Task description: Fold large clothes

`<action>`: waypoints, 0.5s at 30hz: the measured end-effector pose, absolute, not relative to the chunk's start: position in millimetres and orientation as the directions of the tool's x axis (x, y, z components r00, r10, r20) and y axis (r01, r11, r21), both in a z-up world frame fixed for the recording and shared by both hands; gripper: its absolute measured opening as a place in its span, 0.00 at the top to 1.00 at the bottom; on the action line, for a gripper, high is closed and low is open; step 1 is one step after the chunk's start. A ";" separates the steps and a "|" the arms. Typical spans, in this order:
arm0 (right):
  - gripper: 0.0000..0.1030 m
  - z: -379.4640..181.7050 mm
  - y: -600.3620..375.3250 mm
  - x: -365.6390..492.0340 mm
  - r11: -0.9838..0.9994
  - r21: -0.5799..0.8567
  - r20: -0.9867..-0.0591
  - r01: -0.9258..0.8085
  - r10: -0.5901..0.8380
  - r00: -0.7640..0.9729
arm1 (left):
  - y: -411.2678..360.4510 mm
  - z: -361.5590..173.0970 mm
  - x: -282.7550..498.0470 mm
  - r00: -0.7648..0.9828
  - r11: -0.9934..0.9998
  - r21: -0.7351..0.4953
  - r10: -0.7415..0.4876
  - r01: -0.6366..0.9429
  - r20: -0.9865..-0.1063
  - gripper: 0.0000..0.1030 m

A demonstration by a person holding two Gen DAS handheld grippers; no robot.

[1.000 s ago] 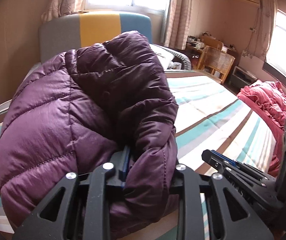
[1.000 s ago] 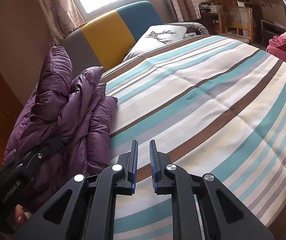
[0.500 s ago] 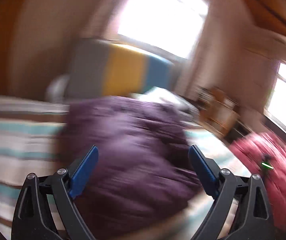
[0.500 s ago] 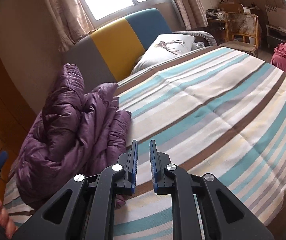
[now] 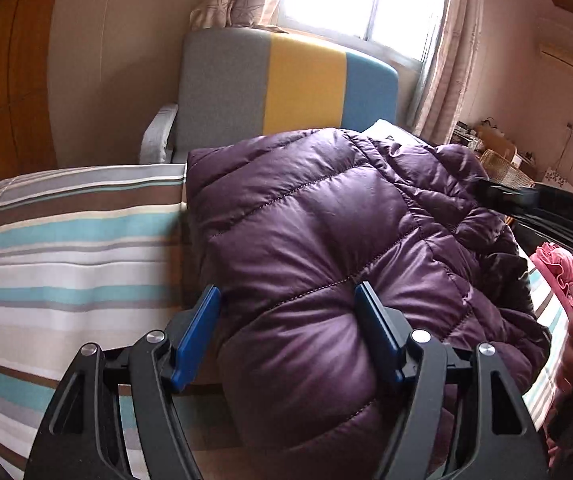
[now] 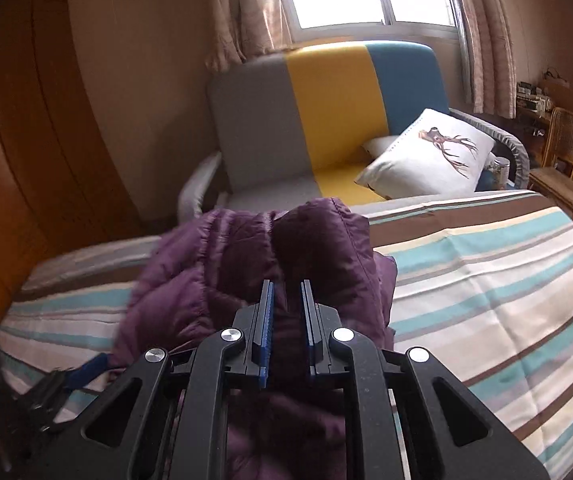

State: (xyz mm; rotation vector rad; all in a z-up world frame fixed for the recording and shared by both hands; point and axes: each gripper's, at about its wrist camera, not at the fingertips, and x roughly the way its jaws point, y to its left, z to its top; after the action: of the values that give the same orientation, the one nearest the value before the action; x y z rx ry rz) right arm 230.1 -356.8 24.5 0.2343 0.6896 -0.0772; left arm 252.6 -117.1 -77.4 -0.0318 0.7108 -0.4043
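Note:
A purple quilted down jacket [image 5: 326, 232] lies bunched on the striped bed [image 5: 66, 248]. My left gripper [image 5: 288, 320] is open, its blue pads on either side of a puffy fold at the jacket's near edge, not squeezing it. In the right wrist view the jacket [image 6: 246, 256] is heaped in front of my right gripper [image 6: 287, 308]. Its jaws stand a narrow gap apart with jacket fabric between them, and I cannot tell whether they pinch it. The right gripper also shows in the left wrist view [image 5: 546, 208], over the jacket's far right side.
An armchair with grey, yellow and blue panels [image 6: 326, 120] stands against the bed's far side, with a white deer-print pillow [image 6: 430, 156] on it. A wooden wardrobe [image 6: 26, 160] is at the left. A rattan chair [image 6: 566, 160] is at the right. A red blanket [image 5: 558, 264] lies beyond the bed.
My left gripper let go of the jacket, opened wide and now straddles a fold at its near edge. My right gripper moved left over the jacket, and its jaws parted slightly around the fabric.

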 end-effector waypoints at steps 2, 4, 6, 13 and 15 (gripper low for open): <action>0.87 11.3 -361.2 242.0 0.971 0.159 -0.671 0.177 -0.025 0.741 | -117.3 -76.7 250.2 0.690 0.926 -0.137 -0.356 0.352 -0.630 0.33; 0.87 -6.1 -371.0 245.7 0.963 0.144 -0.696 0.227 -0.065 0.715 | -120.0 -76.8 250.0 0.697 0.926 -0.099 -0.341 0.364 -0.631 0.33; 0.87 -27.6 -381.2 243.6 0.950 0.139 -0.721 0.278 -0.095 0.686 | -125.6 -78.0 249.9 0.691 0.921 -0.081 -0.341 0.380 -0.638 0.33; 0.89 -82.5 -401.4 244.1 0.920 0.215 -0.729 0.327 -0.071 0.681 | -141.1 -84.7 244.7 0.695 0.908 -0.027 -0.338 0.418 -0.634 0.33; 0.89 -84.7 -402.7 247.3 0.919 0.221 -0.736 0.326 -0.062 0.674 | -141.5 -84.3 245.2 0.694 0.910 -0.025 -0.333 0.414 -0.638 0.33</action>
State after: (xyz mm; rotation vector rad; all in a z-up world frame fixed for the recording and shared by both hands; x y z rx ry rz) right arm 247.3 -402.7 -84.7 0.3514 0.8049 -0.2232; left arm 245.2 -141.5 -84.3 0.1243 0.6867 -0.4182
